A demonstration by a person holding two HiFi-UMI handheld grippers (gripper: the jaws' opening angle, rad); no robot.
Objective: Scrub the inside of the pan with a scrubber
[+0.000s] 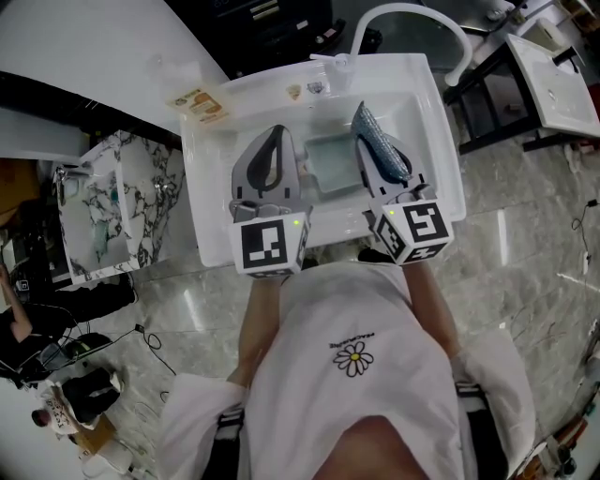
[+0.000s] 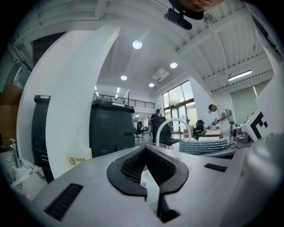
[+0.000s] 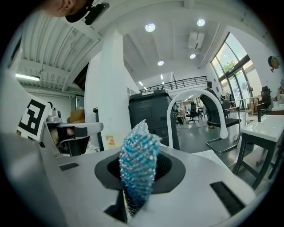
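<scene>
Both grippers are raised over a white sink [image 1: 211, 187]. A pale squarish pan [image 1: 333, 164] lies in the basin, between and beyond them. My left gripper [image 1: 277, 133] is shut with nothing in it; in the left gripper view its dark pads [image 2: 133, 166] meet at the tip of the gripper [image 2: 145, 149]. My right gripper [image 1: 375, 150] is shut on a blue beaded scrubber [image 1: 382, 136]. In the right gripper view the scrubber [image 3: 137, 164] stands upright out of that gripper [image 3: 138, 148].
A white arched faucet [image 1: 412, 19] rises behind the sink, also seen as faucet [image 2: 171, 126] and faucet [image 3: 195, 102]. A stack of foil trays [image 2: 204, 145] sits to the right. A marbled basin [image 1: 103, 206] stands at left, a white table [image 1: 562, 75] at right.
</scene>
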